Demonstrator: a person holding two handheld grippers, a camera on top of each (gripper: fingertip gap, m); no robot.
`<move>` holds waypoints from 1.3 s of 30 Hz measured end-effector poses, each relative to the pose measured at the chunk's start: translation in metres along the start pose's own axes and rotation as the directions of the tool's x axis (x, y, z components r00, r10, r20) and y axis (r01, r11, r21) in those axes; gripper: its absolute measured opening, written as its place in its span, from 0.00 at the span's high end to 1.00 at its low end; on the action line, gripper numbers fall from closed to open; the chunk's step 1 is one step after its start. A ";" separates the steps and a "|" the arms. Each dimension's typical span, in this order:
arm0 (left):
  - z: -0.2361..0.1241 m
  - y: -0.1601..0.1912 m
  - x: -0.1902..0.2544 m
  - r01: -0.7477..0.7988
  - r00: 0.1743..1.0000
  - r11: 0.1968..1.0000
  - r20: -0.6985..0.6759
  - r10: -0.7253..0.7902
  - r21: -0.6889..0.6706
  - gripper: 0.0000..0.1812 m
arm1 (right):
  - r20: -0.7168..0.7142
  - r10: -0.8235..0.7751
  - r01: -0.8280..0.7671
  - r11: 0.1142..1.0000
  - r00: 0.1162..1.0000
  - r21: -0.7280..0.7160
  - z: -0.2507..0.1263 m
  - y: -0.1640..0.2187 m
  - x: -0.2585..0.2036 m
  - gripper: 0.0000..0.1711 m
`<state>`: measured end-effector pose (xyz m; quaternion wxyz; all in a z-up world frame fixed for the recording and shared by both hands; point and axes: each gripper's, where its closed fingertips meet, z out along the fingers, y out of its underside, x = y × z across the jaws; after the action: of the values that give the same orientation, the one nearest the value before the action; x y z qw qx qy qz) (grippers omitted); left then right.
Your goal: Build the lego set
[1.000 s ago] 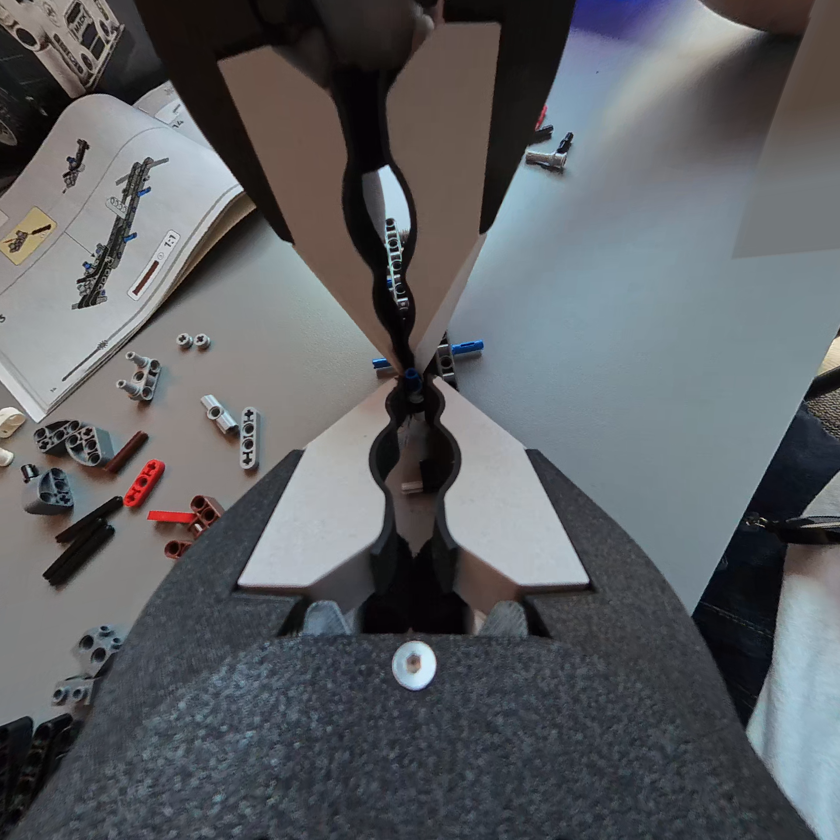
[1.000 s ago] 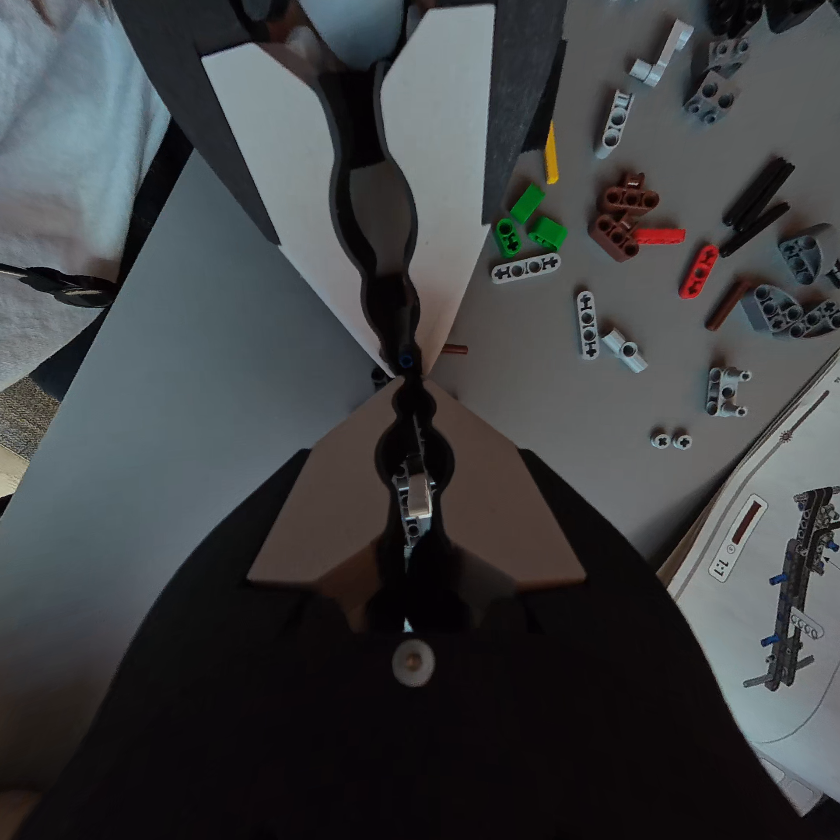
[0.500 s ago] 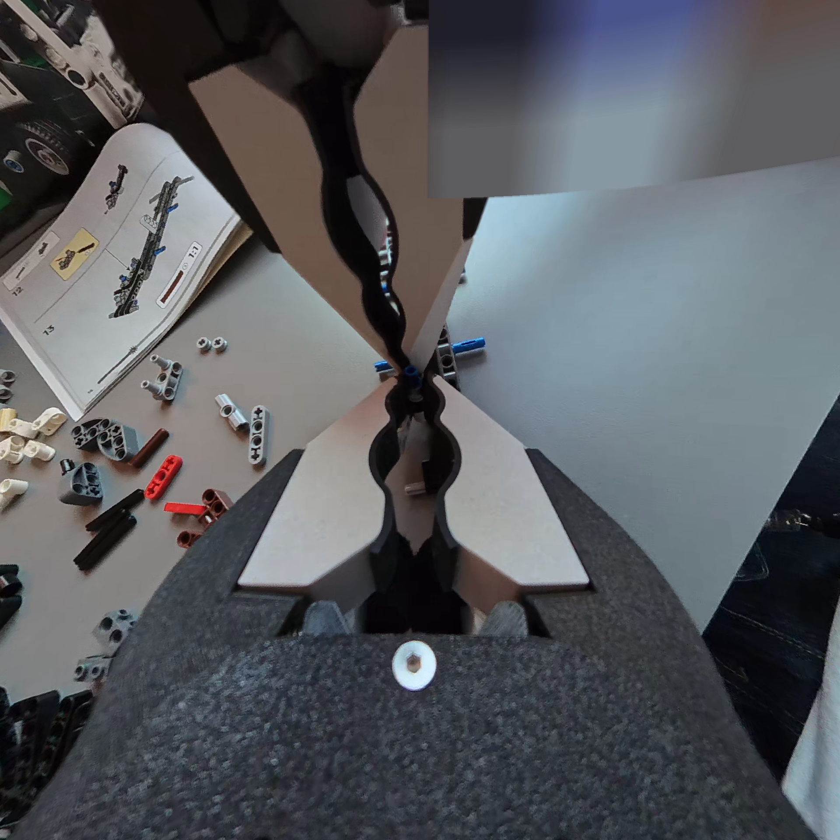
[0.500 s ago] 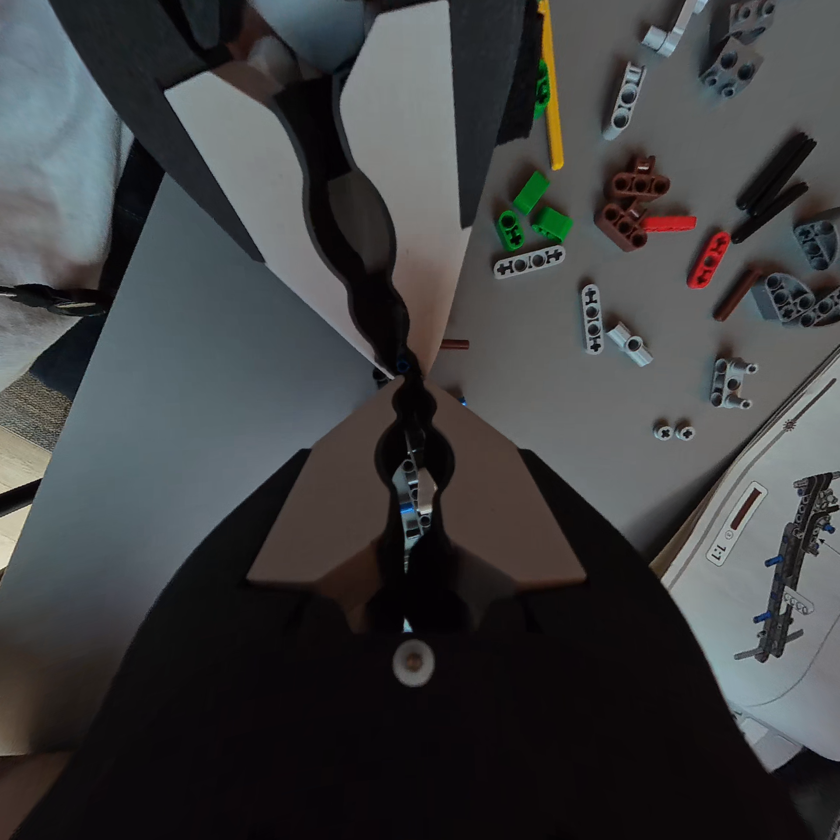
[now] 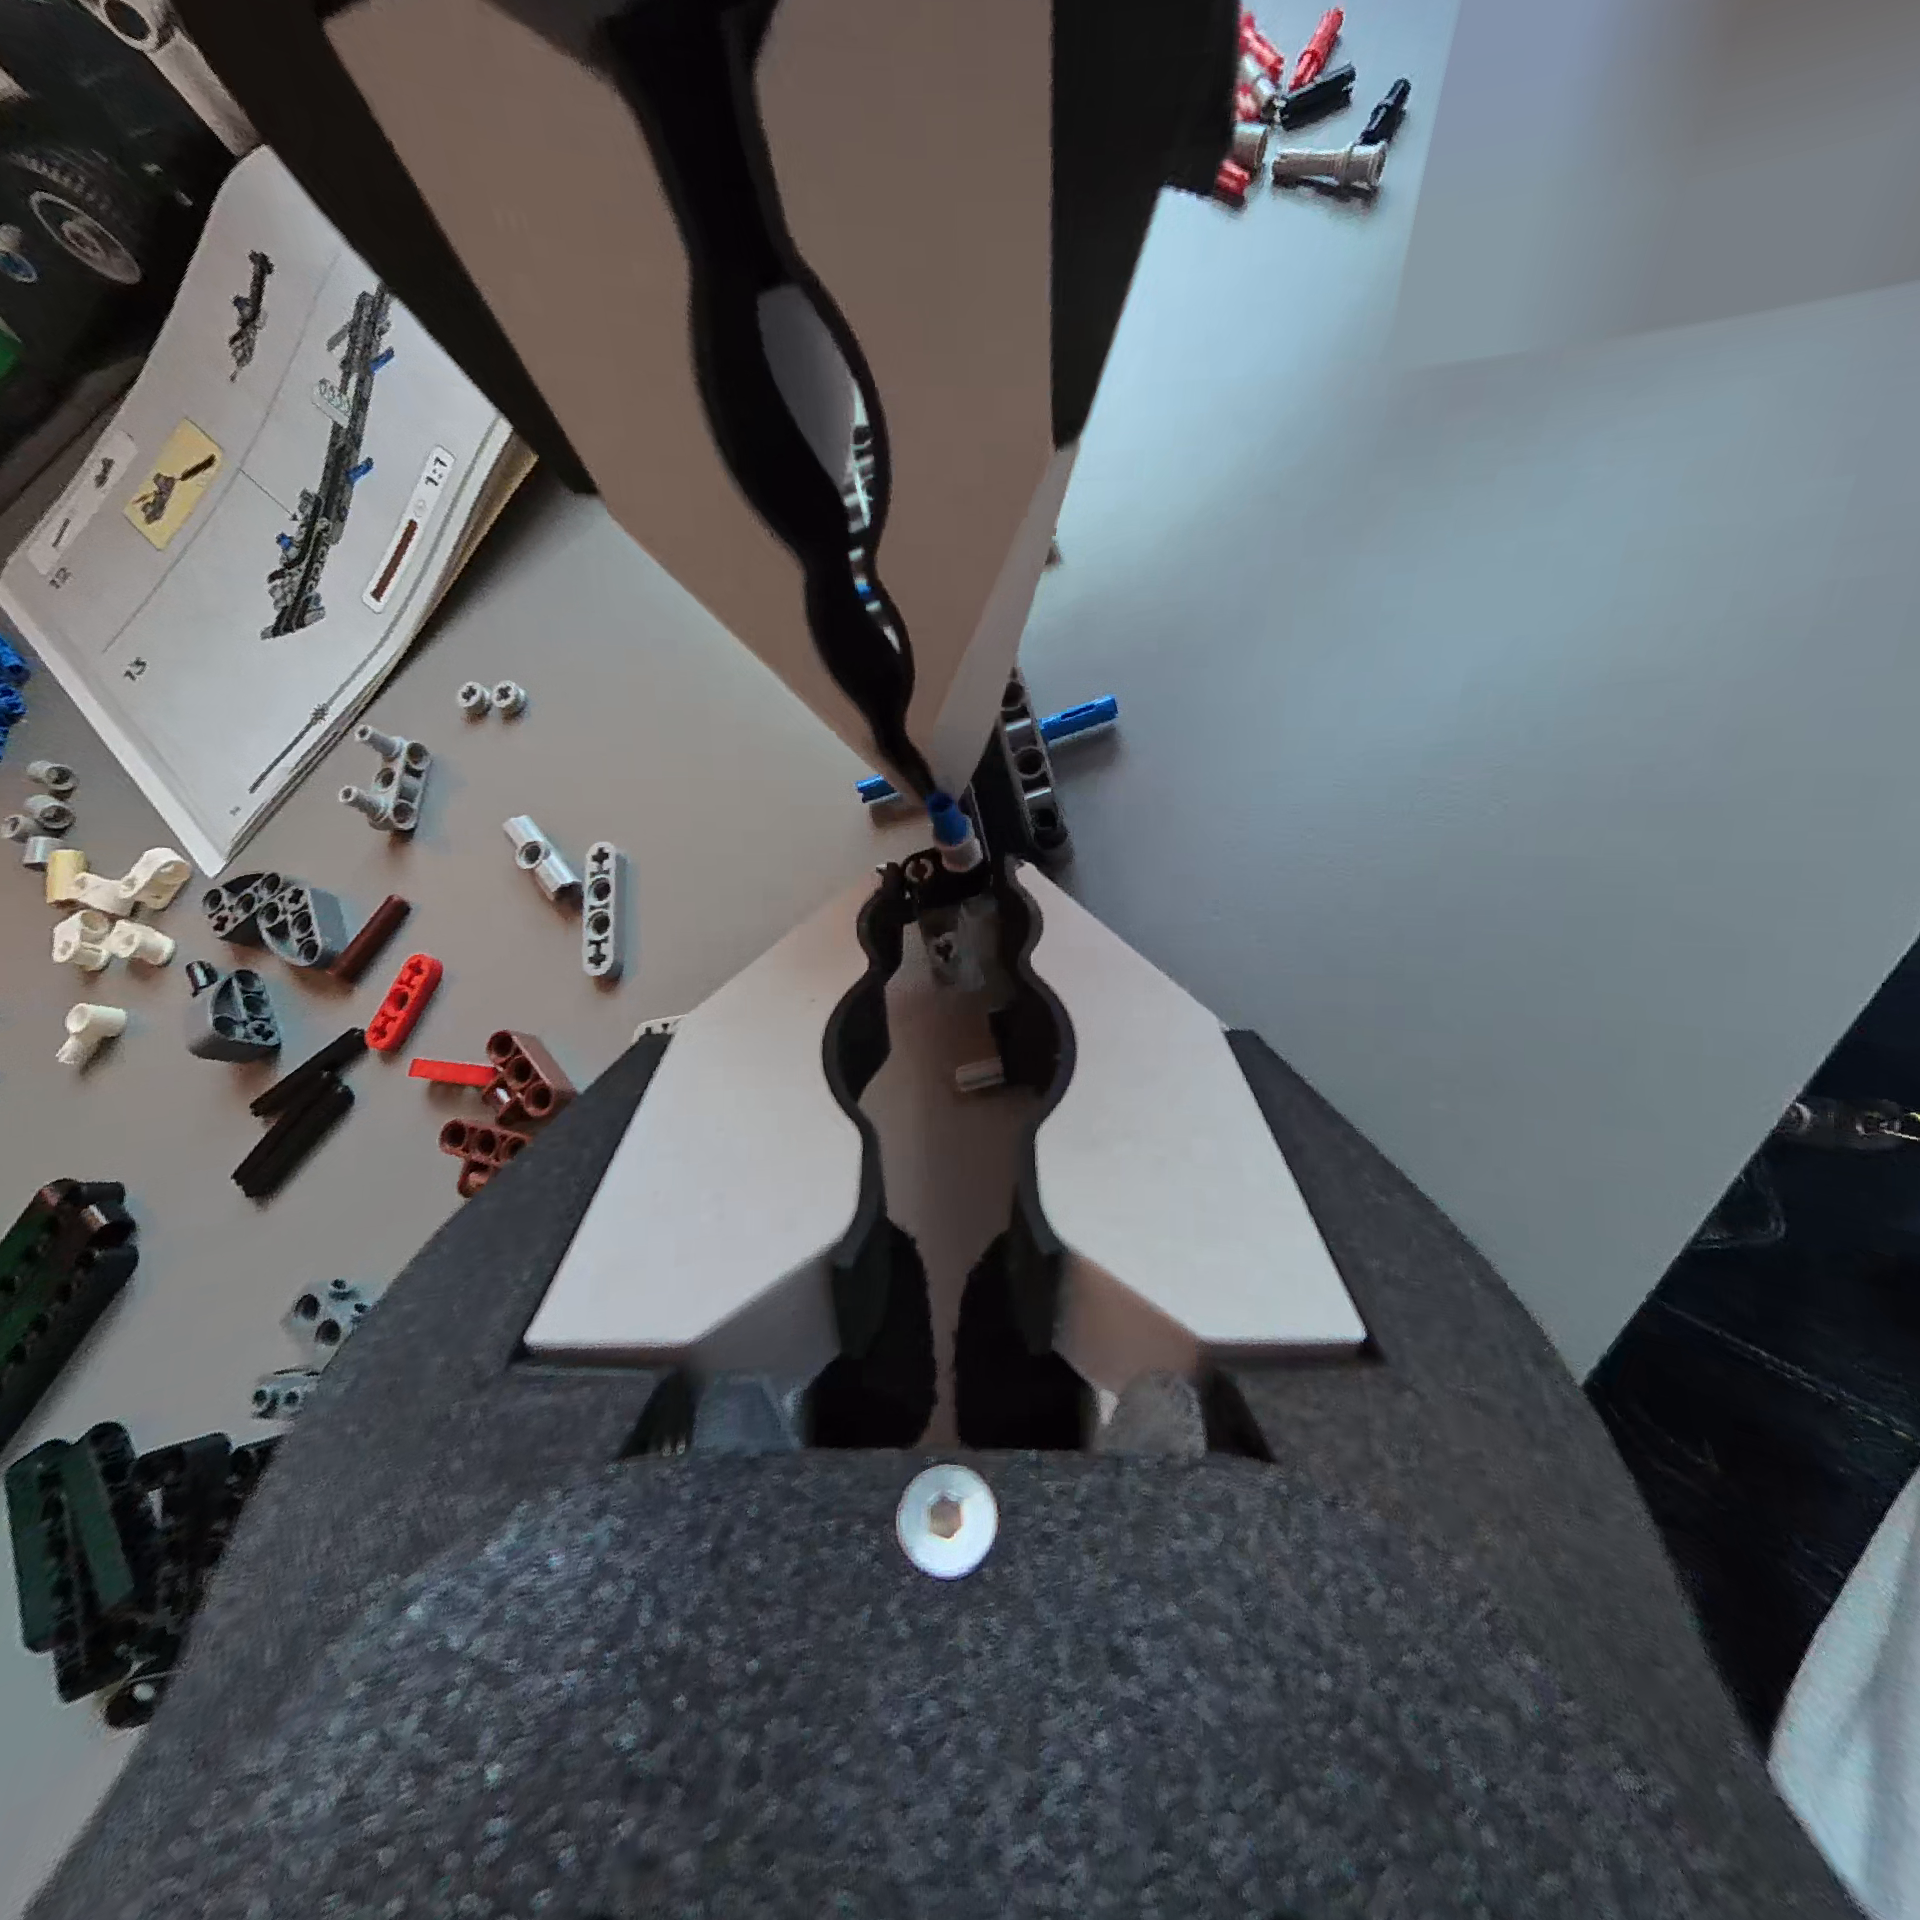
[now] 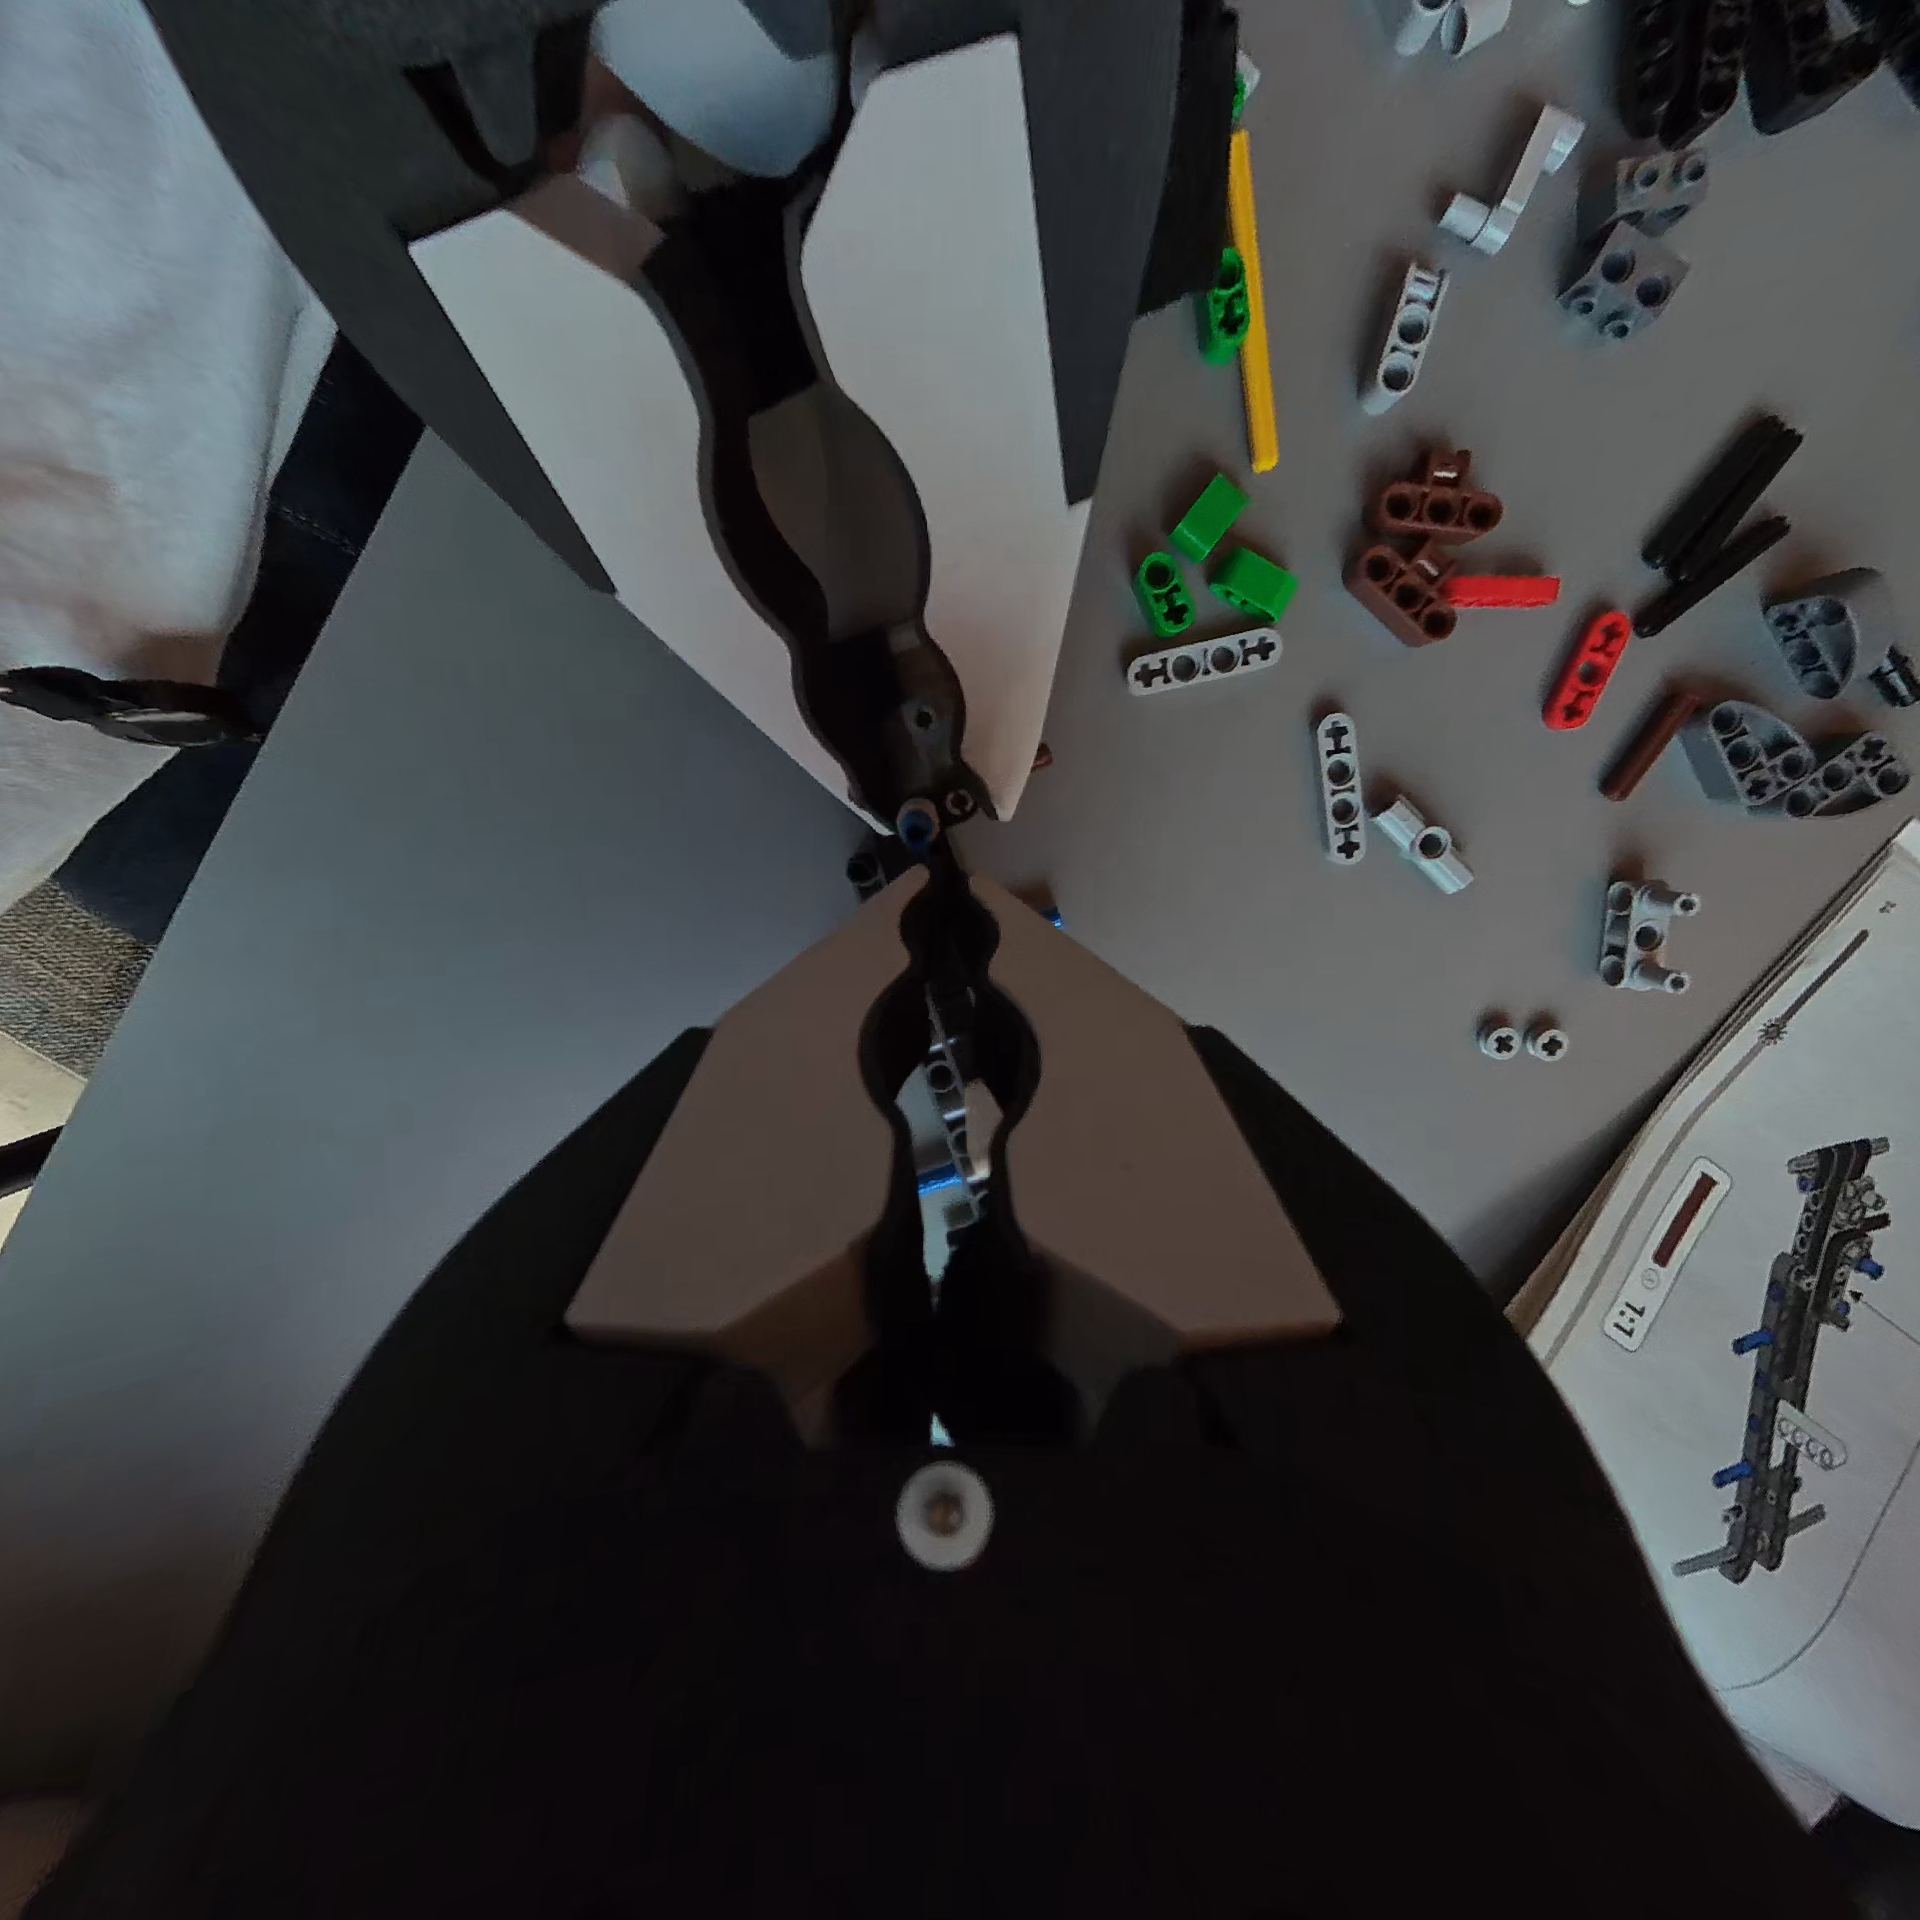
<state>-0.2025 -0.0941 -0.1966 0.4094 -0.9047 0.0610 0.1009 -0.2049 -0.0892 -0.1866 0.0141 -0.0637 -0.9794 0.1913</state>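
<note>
My left gripper (image 5: 951,883) clamps a small black-and-grey connector piece (image 5: 951,930). My right gripper (image 6: 940,883) meets it tip to tip, clamped on the long grey-and-black beam assembly (image 6: 951,1091). A blue pin (image 5: 945,816) sits between the tips, so I judge I'm joining the two; next comes a straight, aligned push. Left of my left fingers lie two brown beams (image 5: 509,1107), two round grey bushes (image 5: 490,698), one open instruction booklet (image 5: 260,499).

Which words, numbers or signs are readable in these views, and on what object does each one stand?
Booklet: small printed marks on the open page; I do not quote writing.
Box: only a picture shows, no readable text.
Loose parts: no writing visible.
</note>
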 end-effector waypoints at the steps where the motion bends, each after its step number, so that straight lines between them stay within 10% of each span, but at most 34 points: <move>1: 0.000 0.000 0.000 0.003 1.000 1.000 -0.002 -0.003 0.002 0.91 | -0.014 -0.020 0.020 1.000 1.000 0.017 -0.001 -0.001 0.001 1.00; 39: 0.005 -0.002 0.000 0.006 0.999 0.999 -0.052 -0.003 0.053 0.92 | 0.042 -0.038 0.033 0.994 0.998 0.102 -0.008 -0.002 -0.003 1.00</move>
<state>-0.2033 -0.0897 -0.1983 0.4320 -0.8958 0.0723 0.0749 -0.2015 -0.0888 -0.1787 -0.0006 -0.0414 -0.9695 0.2416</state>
